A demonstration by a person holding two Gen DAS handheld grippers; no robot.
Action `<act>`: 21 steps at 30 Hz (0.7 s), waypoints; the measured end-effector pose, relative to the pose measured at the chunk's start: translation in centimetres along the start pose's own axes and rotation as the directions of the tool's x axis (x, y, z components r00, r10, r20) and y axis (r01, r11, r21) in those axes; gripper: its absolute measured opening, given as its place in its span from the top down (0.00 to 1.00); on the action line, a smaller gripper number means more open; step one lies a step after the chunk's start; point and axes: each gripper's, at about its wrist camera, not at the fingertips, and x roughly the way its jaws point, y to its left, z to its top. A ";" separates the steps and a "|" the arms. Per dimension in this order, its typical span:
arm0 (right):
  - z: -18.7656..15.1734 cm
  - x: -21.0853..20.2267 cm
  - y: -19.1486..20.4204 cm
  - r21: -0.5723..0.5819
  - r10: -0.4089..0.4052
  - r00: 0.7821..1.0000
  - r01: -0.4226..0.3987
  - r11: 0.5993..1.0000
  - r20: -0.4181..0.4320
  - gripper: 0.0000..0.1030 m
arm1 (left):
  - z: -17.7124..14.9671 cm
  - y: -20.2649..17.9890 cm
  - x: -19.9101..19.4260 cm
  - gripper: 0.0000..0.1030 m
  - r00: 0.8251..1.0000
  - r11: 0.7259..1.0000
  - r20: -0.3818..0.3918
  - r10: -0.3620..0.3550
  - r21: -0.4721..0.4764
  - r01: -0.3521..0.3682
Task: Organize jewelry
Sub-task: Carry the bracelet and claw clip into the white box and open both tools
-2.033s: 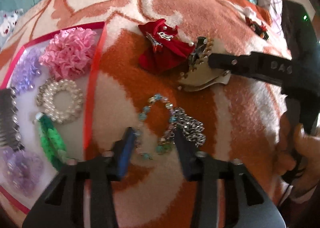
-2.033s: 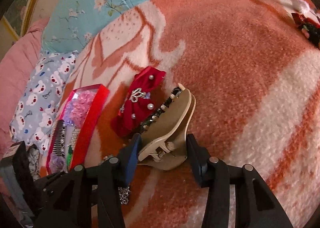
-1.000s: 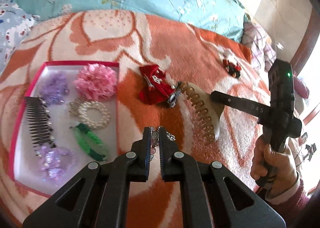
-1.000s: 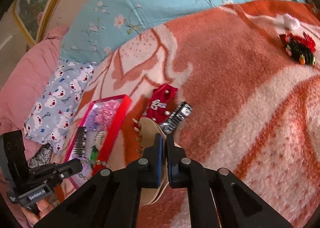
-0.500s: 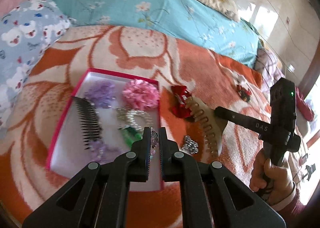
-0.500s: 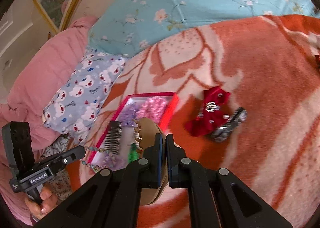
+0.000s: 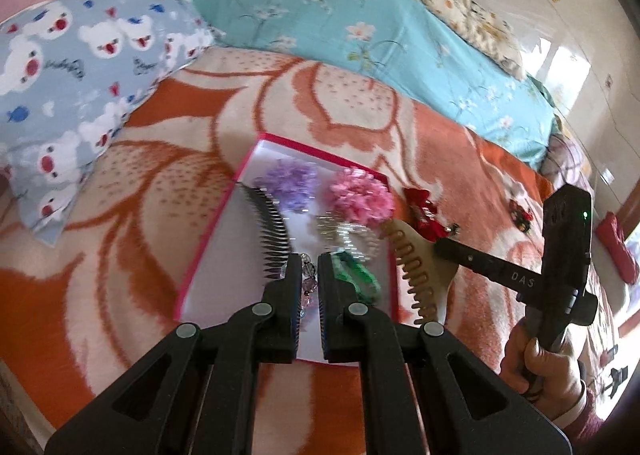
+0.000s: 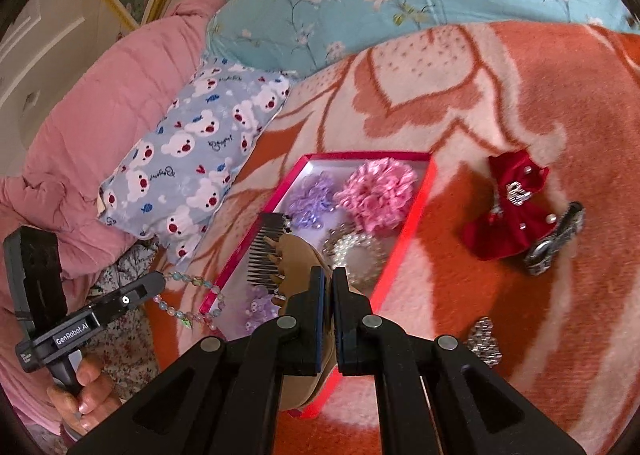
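Note:
My left gripper [image 7: 310, 265] is shut on a beaded bracelet [image 7: 307, 287], held over the near end of the pink-rimmed box [image 7: 208, 251]. In the right wrist view the bracelet [image 8: 188, 301] hangs from the left gripper [image 8: 158, 279] just left of the box [image 8: 416, 223]. My right gripper [image 8: 328, 275] is shut on a tan claw hair clip [image 8: 296, 259], held above the box. The clip [image 7: 416, 271] shows in the left wrist view at the box's right edge. The box holds a black comb [image 7: 268, 235], pink [image 7: 360, 201] and purple [image 7: 288, 181] flowers, a pearl ring [image 7: 348, 235] and a green clip [image 7: 356, 275].
On the orange blanket right of the box lie a red bow [image 8: 512, 211], a dark barrette [image 8: 556, 243] and a silver chain piece [image 8: 484, 341]. A small red-black ornament [image 7: 520, 213] lies farther off. A bear-print pillow [image 8: 192, 159] and blue bedding [image 7: 340, 15] lie behind the box.
Both grippers closed on their items, lifted them off the blanket and moved left over the box. The silver chain piece stayed on the blanket.

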 end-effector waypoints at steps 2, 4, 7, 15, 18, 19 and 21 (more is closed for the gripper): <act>-0.1 0.8 0.2 0.004 -0.005 1.000 0.005 1.000 -0.008 0.97 | -0.1 1.1 0.1 0.95 1.000 1.000 -0.001 0.007 -0.023 -0.007; -0.2 1.7 0.4 0.004 -0.008 1.000 0.008 1.000 -0.018 0.97 | -0.1 2.0 0.5 0.94 1.000 0.999 -0.006 0.017 -0.039 -0.017; -0.3 2.7 0.7 0.001 -0.013 0.999 0.013 1.000 -0.031 0.97 | -0.2 3.0 1.5 0.95 0.999 0.998 -0.021 0.026 -0.064 -0.027; -0.3 5.3 0.8 -0.003 -0.039 0.998 0.039 0.999 -0.053 0.97 | -0.7 5.3 4.0 0.95 0.997 0.992 -0.059 0.046 -0.115 -0.052; -0.1 6.0 0.7 -0.005 -0.052 0.997 0.052 0.999 -0.054 0.97 | -1.1 5.9 4.9 0.94 0.995 0.990 -0.080 0.054 -0.123 -0.063; 0.0 6.3 0.7 -0.010 -0.061 0.997 0.061 0.998 -0.054 0.97 | -1.3 6.0 5.2 0.94 0.995 0.990 -0.087 0.057 -0.122 -0.067; 0.1 6.9 0.7 -0.017 -0.073 0.996 0.072 0.997 -0.057 0.97 | -1.6 6.2 5.7 0.94 0.993 0.990 -0.100 0.061 -0.121 -0.073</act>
